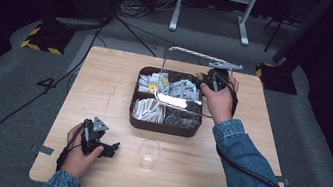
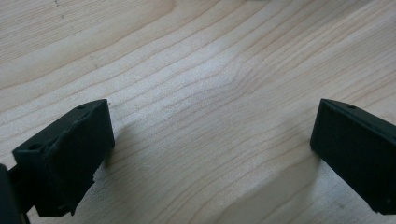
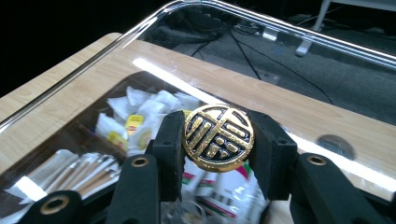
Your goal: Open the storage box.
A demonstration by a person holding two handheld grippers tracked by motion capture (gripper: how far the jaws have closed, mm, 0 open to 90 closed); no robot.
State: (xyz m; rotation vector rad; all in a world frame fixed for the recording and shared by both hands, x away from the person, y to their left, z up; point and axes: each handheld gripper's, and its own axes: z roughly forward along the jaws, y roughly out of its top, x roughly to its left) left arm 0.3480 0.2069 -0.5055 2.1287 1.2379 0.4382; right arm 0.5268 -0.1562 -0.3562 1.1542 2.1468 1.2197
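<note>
In the high view, a pale wooden bench (image 1: 103,93) stands on grey carpet in a dark room, with cables trailing across the floor and the white legs of another frame at the back. A dark brown divided box (image 1: 164,126) sits at the middle of the bench, its compartments packed with white sachets and sticks. The right gripper (image 1: 205,81) is at the far right corner of the box, held by a hand in a denim sleeve, and a clear glass lid (image 1: 178,70) stands raised on edge above the box — its long edge runs across the far side, its face tilted up toward the person. A clear plastic cup (image 1: 149,154) stands upright on the bench just in front of the box. The left gripper (image 1: 104,145) rests low on the near left of the bench, well apart from the box.

In the left gripper view, its jaws stand wide apart over bare wood grain, nothing between them.

In the right gripper view, the jaws are clamped on a round gold and black knob (image 3: 218,137), one pad on each side. The knob's patterned face turns toward the camera; it sits on the lid, whose glass slopes away, with its bright metal rim curving across the top. Through the glass show the sachets (image 3: 140,116) in the box.
</note>
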